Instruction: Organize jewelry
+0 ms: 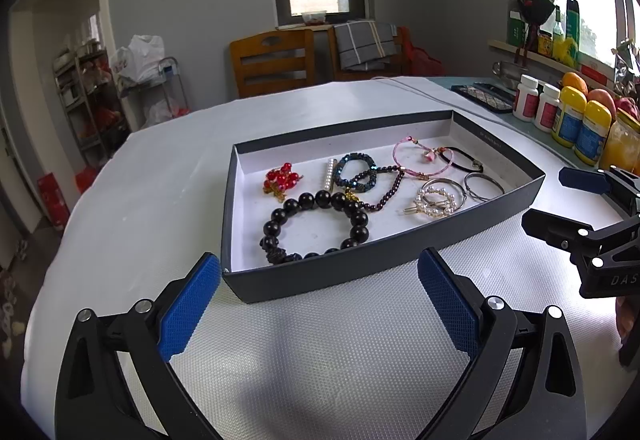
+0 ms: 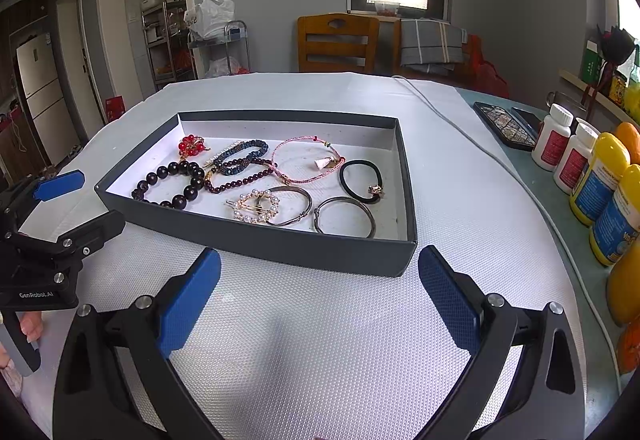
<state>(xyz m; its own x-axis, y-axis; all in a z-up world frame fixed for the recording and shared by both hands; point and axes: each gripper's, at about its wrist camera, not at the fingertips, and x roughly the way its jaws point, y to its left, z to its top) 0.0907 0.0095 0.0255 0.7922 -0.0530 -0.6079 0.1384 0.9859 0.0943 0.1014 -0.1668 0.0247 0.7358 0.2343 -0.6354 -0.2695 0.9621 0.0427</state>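
A dark grey box (image 1: 320,280) (image 2: 280,246) with a white floor stands on the white mat. It holds several pieces: a black bead bracelet (image 1: 316,228) (image 2: 170,182), a red bead brooch (image 1: 281,180) (image 2: 191,145), a blue bead bracelet (image 1: 356,170) (image 2: 240,156), a pink cord bracelet (image 1: 420,158) (image 2: 308,160), a pearl hair clip (image 1: 434,202) (image 2: 256,206), metal bangles (image 1: 482,186) (image 2: 344,218) and a black hair tie (image 2: 362,182). My left gripper (image 1: 320,304) is open and empty in front of the box. My right gripper (image 2: 320,304) is open and empty, also in front of it.
Pill bottles (image 2: 568,148) (image 1: 536,102), yellow bottles (image 2: 604,196) and fruit line the right table edge. A dark patterned case (image 2: 508,126) and a grey cable (image 2: 460,124) lie behind the box. Wooden chairs (image 1: 276,60) stand beyond the table.
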